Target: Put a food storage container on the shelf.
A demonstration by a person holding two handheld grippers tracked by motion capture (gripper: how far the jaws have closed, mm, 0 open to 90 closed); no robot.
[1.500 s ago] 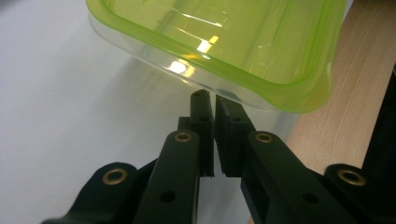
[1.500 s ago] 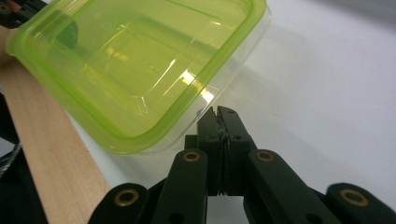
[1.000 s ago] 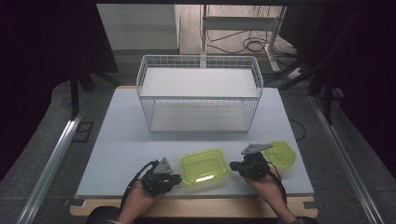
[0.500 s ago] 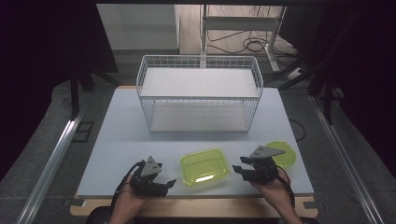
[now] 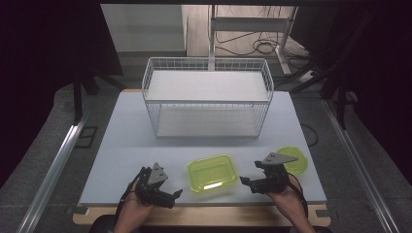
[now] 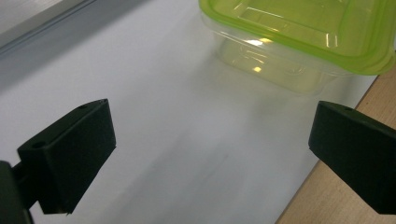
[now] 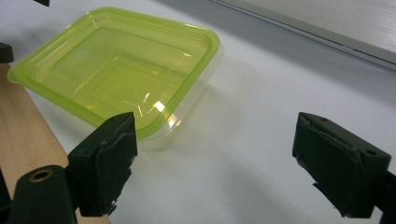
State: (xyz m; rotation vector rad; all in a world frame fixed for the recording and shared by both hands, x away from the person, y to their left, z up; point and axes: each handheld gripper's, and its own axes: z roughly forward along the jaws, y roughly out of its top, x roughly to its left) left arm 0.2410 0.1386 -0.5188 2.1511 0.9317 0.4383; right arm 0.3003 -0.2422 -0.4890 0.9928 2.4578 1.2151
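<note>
Both my tools have just been opening and nothing sits between the jaws of either: left tool [image 5: 165, 195] stands apart near the front edge of the worktop [image 5: 121, 141], right tool [image 5: 252, 183] stands apart too, on the other side of the container. The green-lidded container [image 5: 213, 173] rests on the worktop between my two tools, near the front edge, lid seated on the clear tub, touching neither tool. In the left gripper view the container [image 6: 299, 37] lies ahead of the wide jaws, clear of both; in the right gripper view it [image 7: 121, 65] sits just beyond one jaw, not touched. A second green lid [image 5: 294, 160] lies flat behind my right hand. The white wire basket [image 5: 209, 97] stands well apart at the back with nothing in it. My read: the next step is picking up the container, probably for the basket. To do it well I'd come in level from both short ends, set the pads under the lid's lip, close evenly so the thin tub doesn't flex or pop the lid, and lift it flat. It sits close to the edge, so no pushing forward. No brands, labels or readable writing on the container; only a small round moulded mark on the lid, not legible.
</note>
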